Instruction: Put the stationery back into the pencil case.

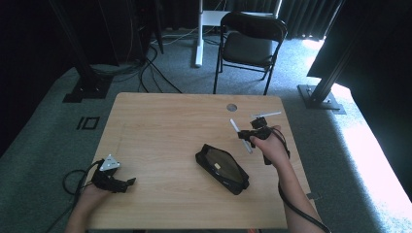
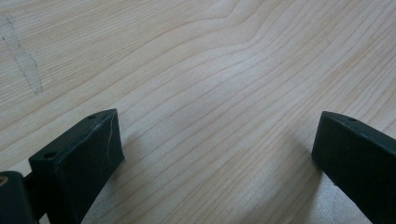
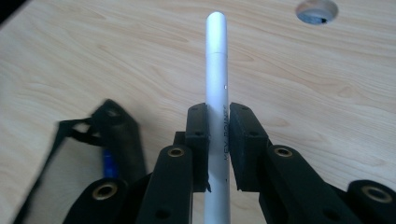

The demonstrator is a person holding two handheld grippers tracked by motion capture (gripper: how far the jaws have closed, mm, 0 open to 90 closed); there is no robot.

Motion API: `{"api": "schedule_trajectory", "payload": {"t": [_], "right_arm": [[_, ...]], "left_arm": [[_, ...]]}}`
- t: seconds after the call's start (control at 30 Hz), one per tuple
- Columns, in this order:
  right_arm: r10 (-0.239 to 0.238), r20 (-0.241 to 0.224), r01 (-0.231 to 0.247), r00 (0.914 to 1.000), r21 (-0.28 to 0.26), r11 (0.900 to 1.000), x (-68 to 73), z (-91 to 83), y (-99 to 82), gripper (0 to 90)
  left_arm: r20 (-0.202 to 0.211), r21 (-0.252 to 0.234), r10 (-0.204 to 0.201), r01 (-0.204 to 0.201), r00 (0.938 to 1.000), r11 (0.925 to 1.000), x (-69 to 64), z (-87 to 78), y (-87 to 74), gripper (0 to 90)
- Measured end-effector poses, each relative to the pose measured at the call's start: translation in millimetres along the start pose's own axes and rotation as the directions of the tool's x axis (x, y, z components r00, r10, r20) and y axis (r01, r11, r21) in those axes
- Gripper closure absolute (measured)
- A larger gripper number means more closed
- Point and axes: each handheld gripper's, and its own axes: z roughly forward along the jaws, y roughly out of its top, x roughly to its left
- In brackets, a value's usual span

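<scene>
A white pen is clamped between the black jaws of my right gripper, which is held above the right side of the table. The pen's rounded end points away from the hand toward the far edge. A black pencil case lies in the middle of the table, to the left of and nearer than that gripper, with something blue inside it. My left gripper rests low at the near left corner, its jaws wide apart over bare wood.
The wooden table has a round cable hole near its far edge. A second thin white stick shows just beyond the right hand. A black folding chair stands behind the table.
</scene>
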Motion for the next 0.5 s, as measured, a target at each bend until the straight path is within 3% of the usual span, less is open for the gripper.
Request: {"api": "schedule_trajectory", "payload": {"t": [0.1,0.33,0.5], "right_arm": [[0.005,-0.052,-0.006,0.9986,-0.010,0.9999,6.0,-7.4,-0.4,78.6],[-0.048,-0.077,0.045,0.9959,-0.036,0.9983,25.3,-19.2,-1.9,78.6],[-0.100,-0.108,0.097,0.9891,-0.037,0.9946,43.1,-21.5,-4.0,78.6]], "left_arm": [[0.000,0.000,0.000,0.000,1.0000,1.0000,0.0,0.0,0.0,2.1],[0.000,0.000,0.001,-0.001,1.0000,1.0000,0.0,0.0,0.0,2.1],[0.000,0.000,0.001,-0.001,1.0000,1.0000,0.1,0.0,0.0,2.1]]}}
